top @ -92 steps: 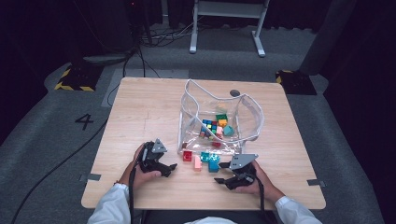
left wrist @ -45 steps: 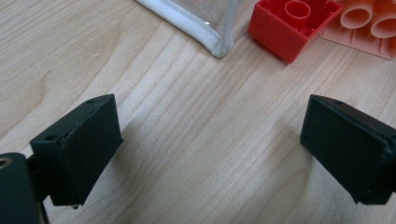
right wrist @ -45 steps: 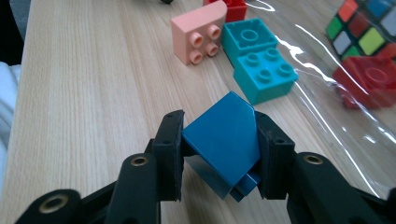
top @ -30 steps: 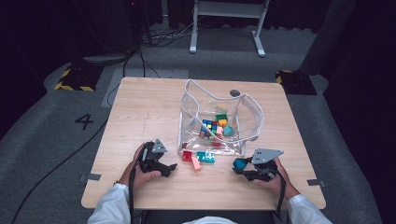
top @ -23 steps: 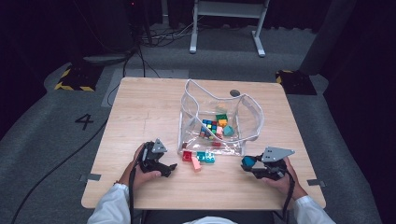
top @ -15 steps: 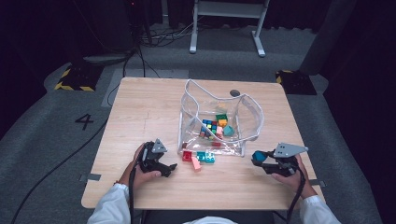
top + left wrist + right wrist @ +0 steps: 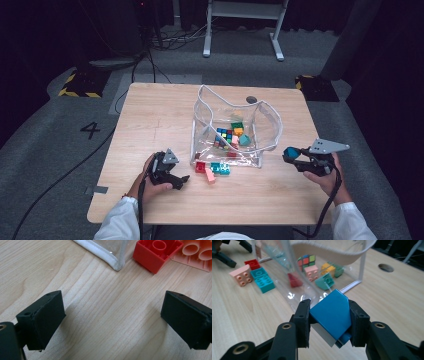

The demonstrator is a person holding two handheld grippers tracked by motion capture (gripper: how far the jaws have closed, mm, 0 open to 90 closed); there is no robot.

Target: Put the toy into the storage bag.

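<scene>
My right gripper (image 7: 290,154) is shut on a blue block (image 7: 332,315), held just above the table to the right of the clear plastic bag (image 7: 267,120). The bag holds a colour cube (image 7: 306,260), a pink brick (image 7: 311,272), a teal piece (image 7: 325,281) and other bricks. In front of the bag lie a red brick (image 7: 200,166), a pink brick (image 7: 209,175) and teal bricks (image 7: 220,168). My left gripper (image 7: 181,181) rests open on the table left of them, its jaws wide apart over bare wood, the red brick (image 7: 156,253) just ahead.
The wooden table (image 7: 150,115) has a round hole (image 7: 251,99) behind the bag. A white metal frame (image 7: 242,25) stands on the grey floor beyond the table. Cables trail off the table's left side.
My right gripper has picked the blue block up from in front of the bag and carried it right, past the bag's right side. The left gripper has stayed put.
</scene>
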